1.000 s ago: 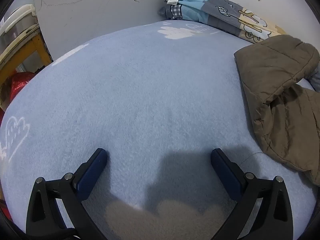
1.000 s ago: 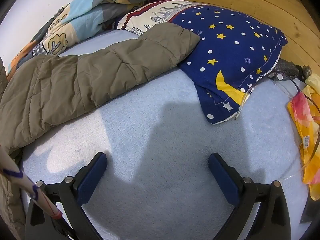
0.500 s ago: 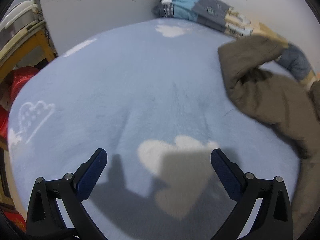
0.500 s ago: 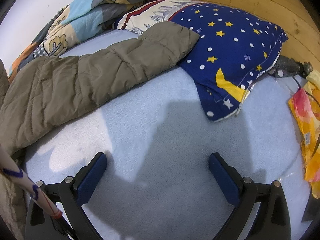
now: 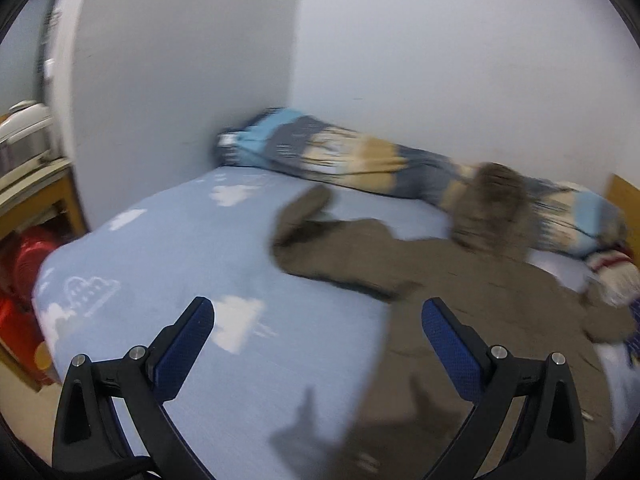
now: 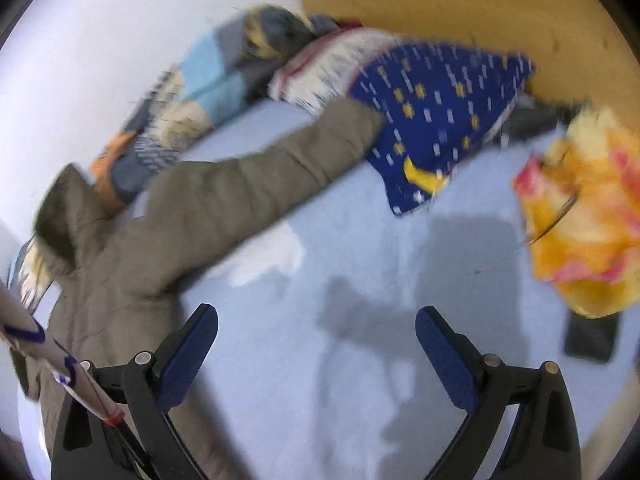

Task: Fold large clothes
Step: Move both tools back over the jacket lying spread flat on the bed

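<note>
Your bed (image 5: 168, 248), sheeted in pale blue, fills a white-walled corner with a wooden headboard (image 6: 460, 4). Both your left gripper (image 5: 318, 320) and right gripper (image 6: 316, 326) hang spread wide, holding nothing. The brown jacket (image 6: 224, 196) sprawls mid-bed, one sleeve touching the starry pillow (image 6: 440, 92); a rolled quilt (image 5: 360, 160) lines the wall edge.

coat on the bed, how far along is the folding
Barely begun. The brown coat lies spread on the blue bedsheet, one sleeve stretched toward the star pillow. Nothing is in hand: left hand-held gripper and right hand-held gripper are open and empty. All folds remain.
</note>
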`<state>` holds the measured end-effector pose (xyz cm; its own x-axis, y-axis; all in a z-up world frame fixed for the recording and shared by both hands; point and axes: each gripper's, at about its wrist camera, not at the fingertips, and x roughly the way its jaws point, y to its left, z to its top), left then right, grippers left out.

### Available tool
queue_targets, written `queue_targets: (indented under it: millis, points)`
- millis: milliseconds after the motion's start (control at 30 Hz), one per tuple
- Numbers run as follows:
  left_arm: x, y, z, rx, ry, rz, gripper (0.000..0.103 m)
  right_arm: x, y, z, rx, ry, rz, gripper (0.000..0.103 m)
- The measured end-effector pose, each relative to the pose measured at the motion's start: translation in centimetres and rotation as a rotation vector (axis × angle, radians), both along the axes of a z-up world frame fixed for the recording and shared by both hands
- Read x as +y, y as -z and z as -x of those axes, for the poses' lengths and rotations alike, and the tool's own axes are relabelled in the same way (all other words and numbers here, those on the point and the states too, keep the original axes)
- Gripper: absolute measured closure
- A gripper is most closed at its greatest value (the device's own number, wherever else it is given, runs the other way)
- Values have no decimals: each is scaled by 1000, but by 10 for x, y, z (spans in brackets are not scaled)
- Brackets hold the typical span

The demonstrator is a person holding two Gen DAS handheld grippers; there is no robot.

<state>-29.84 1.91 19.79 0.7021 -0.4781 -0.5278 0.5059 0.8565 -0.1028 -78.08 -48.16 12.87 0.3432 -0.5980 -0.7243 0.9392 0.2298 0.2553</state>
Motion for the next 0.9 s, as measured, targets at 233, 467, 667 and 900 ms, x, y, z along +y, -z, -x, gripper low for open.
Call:
queue_targets:
  millis: [233, 467, 667, 900]
  points:
    - [-15, -26, 134, -75, 167, -13, 0, 187, -77, -22, -44, -104, 258, 2]
    - [-2, -35, 195, -116, 244, -23, 0, 311, -89, -77, 77, -355, 393, 2]
    - [-1, -31, 190, -85, 230, -41, 0, 322, -85, -102, 152, -432, 415, 2]
    - [-8, -29, 188, -70, 234, -51, 0, 333, -77, -107, 171, -453, 403, 2]
